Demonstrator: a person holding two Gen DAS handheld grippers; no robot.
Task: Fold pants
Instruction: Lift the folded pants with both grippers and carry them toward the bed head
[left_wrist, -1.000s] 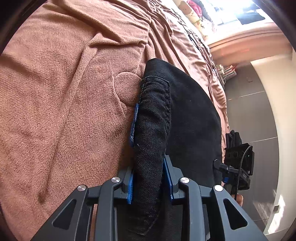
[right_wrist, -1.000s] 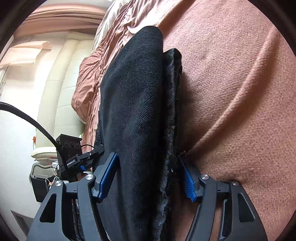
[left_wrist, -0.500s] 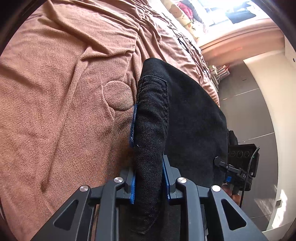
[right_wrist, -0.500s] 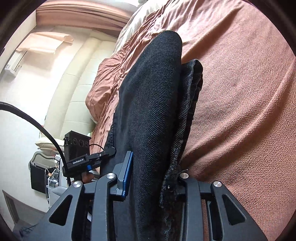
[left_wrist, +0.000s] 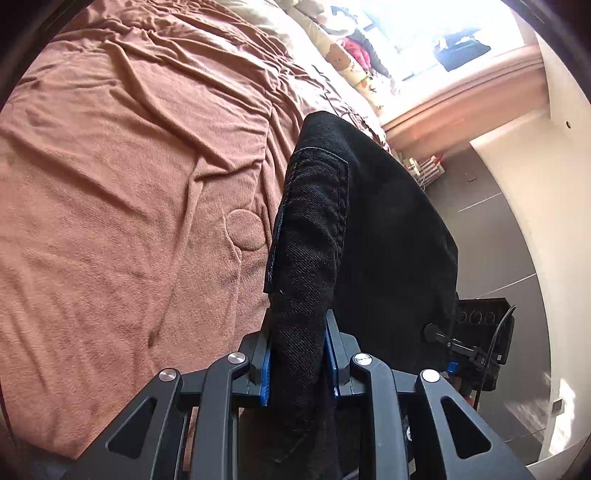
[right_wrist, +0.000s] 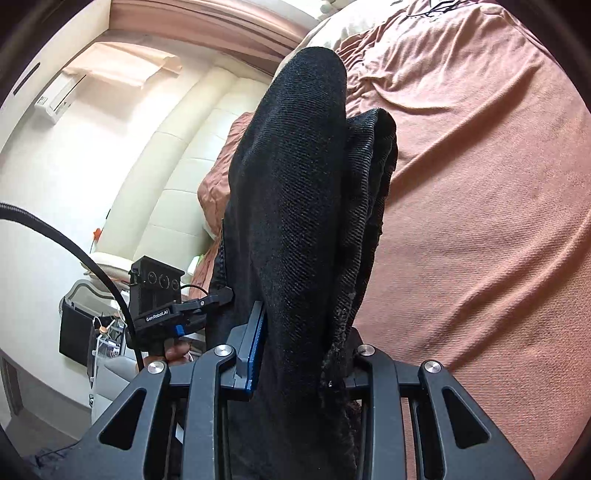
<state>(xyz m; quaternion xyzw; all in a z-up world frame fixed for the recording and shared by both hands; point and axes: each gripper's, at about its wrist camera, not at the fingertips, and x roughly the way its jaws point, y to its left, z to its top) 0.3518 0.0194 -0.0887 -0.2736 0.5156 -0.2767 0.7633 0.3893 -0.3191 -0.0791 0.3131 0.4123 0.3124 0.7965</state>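
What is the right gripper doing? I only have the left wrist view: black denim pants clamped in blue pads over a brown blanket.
Observer: The right gripper is shut on the black denim pants too, a thick folded bunch between its fingers.
Operator: Frayed hem visible?
Observer: Yes, a frayed edge runs beside its right finger.
Operator: What's behind the left gripper?
Observer: From the right wrist view, a cream padded headboard behind the left gripper.

You can read 1 label: "GenRobot.AI" in white on the black left gripper (right_wrist: 168, 315), seen left of your right gripper's (right_wrist: 299, 354) fingers.
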